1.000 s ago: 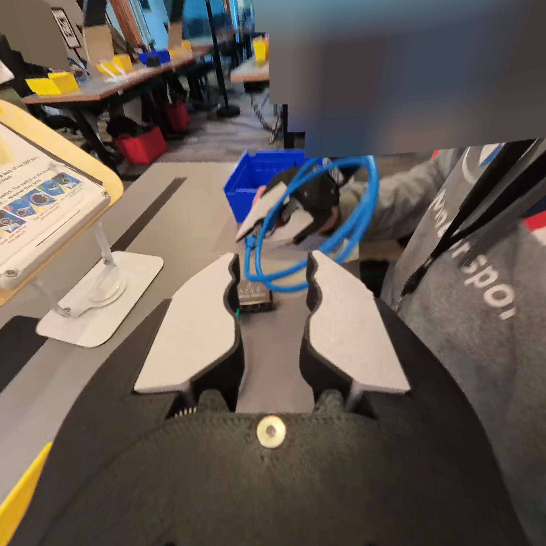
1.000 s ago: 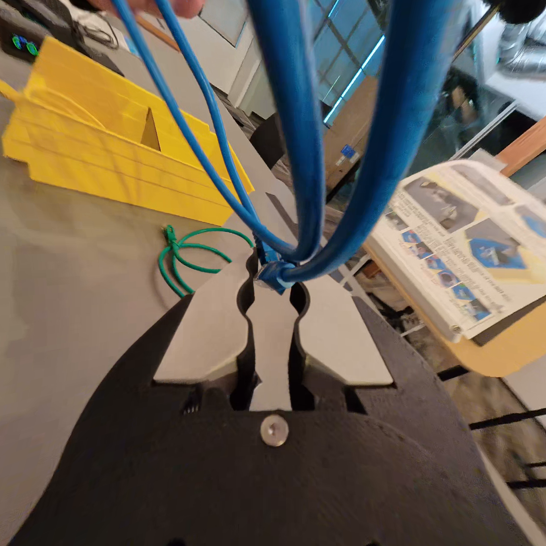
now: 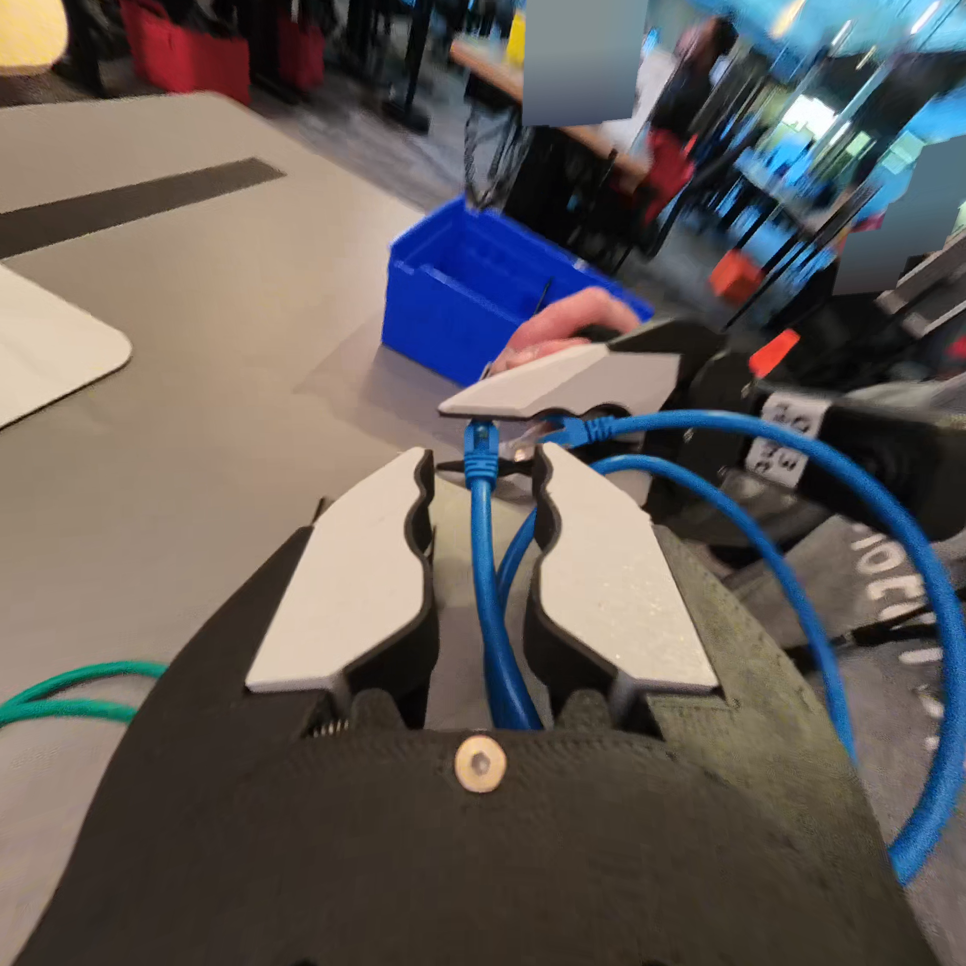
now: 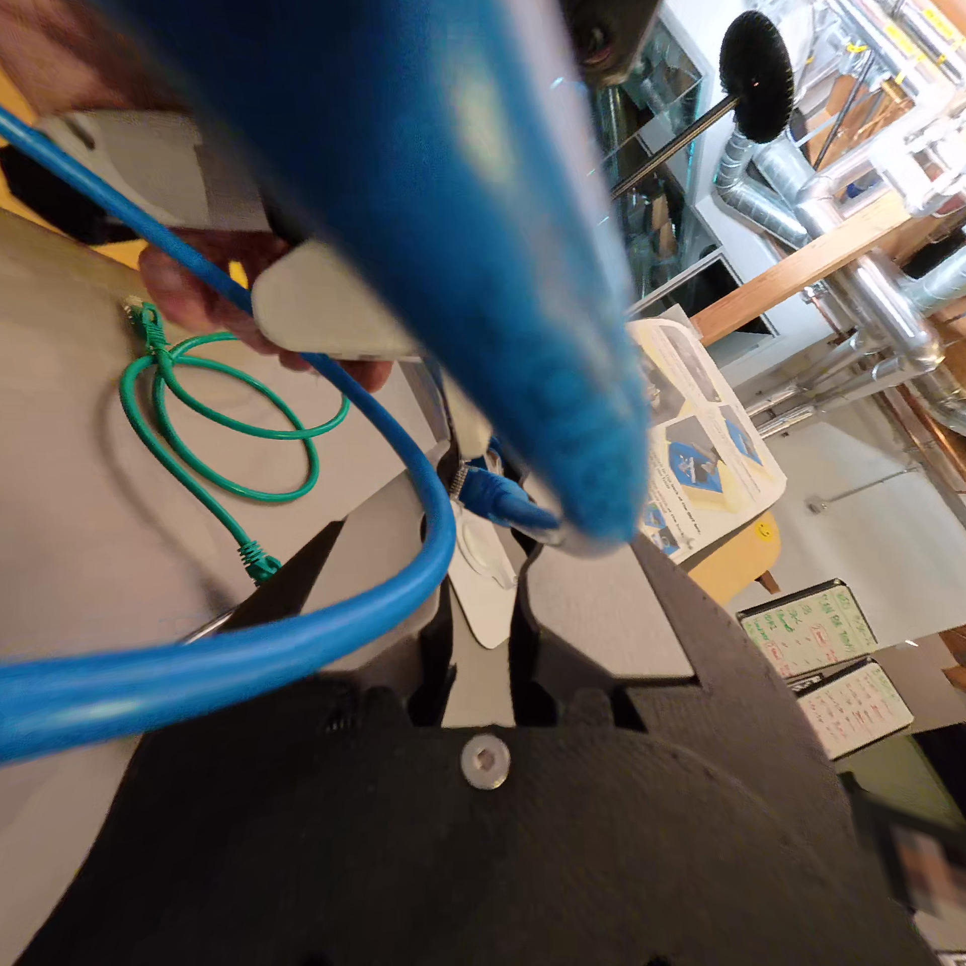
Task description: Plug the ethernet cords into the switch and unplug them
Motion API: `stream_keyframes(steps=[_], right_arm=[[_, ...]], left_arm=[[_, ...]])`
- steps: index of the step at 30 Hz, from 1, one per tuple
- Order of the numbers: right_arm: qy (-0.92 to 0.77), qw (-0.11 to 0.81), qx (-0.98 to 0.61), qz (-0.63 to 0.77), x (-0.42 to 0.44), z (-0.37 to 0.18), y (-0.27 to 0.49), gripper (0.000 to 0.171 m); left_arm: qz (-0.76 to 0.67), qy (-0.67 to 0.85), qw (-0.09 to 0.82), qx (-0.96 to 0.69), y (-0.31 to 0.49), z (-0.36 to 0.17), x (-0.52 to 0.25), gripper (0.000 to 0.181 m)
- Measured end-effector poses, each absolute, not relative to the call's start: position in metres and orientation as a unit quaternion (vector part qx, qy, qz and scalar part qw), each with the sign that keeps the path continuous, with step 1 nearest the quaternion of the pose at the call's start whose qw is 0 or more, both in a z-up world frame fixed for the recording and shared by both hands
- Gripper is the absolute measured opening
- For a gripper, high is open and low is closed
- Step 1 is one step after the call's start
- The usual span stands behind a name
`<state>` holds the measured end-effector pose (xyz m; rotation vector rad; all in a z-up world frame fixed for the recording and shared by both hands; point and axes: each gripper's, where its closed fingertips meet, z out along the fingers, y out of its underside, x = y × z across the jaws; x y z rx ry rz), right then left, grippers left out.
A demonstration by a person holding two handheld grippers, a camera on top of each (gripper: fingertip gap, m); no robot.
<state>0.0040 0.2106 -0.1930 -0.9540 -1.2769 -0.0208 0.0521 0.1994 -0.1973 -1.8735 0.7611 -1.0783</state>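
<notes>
Left wrist view. Left claw [image 3: 483,460]: fingers apart, released, gripping nothing. Blue cord [image 3: 489,601]: two strands run through the gap between the fingers; one plug [image 3: 480,444] stands just past the fingertips, the other plug [image 3: 567,431] sits under the right claw [image 3: 528,413], which comes in from the right, held by a hand [image 3: 564,324]. The cord loops wide to the right, off the desk [image 3: 209,340]. Switch: a dark sliver below the plugs may be it; cannot tell. Blue bin [image 3: 460,308]: on the desk beyond the claws, near its far edge. Green cord [image 3: 68,690]: on the desk at the left, partly hidden by the claw body. White base [image 3: 47,345]: flat on the desk, left edge of view.

Right wrist view. Right claw [image 4: 494,522]: narrow gap, clenched on a blue plug [image 4: 491,496] at the fingertips. The blue cord [image 4: 407,470] curves round the left finger; a blurred strand crosses close to the lens. Left claw [image 4: 324,313]: beyond, upper left, white finger showing, a hand [image 4: 177,298] behind it. Green cord [image 4: 219,418]: coiled on the desk [image 4: 78,522], left of the claw, one plug touching the left finger's edge. Tilted printed card [image 4: 700,439]: right, on a yellow board.
</notes>
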Motion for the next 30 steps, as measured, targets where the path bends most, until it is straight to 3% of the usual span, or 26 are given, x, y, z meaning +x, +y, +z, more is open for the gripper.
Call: stream_keyframes(steps=[5, 19, 23, 30], right_arm=[[-0.567, 0.706, -0.422, -0.046, 0.003, -0.189, 0.211, 0.012], [-0.555, 0.719, -0.415, -0.054, 0.003, -0.183, 0.211, 0.014], [-0.588, 0.697, -0.407, -0.049, 0.004, -0.196, 0.213, 0.038], [-0.638, 0.631, -0.433, -0.078, 0.019, -0.218, 0.225, 0.035]], left_arm=[[-0.420, 0.271, 0.468, -0.729, 0.205, -0.192, 0.052, 0.017], [-0.362, 0.294, 0.503, -0.728, 0.205, -0.186, 0.049, 0.012], [-0.330, 0.293, 0.535, -0.720, 0.213, -0.179, 0.031, 0.012], [-0.263, 0.318, 0.572, -0.709, 0.217, -0.169, 0.004, 0.012]])
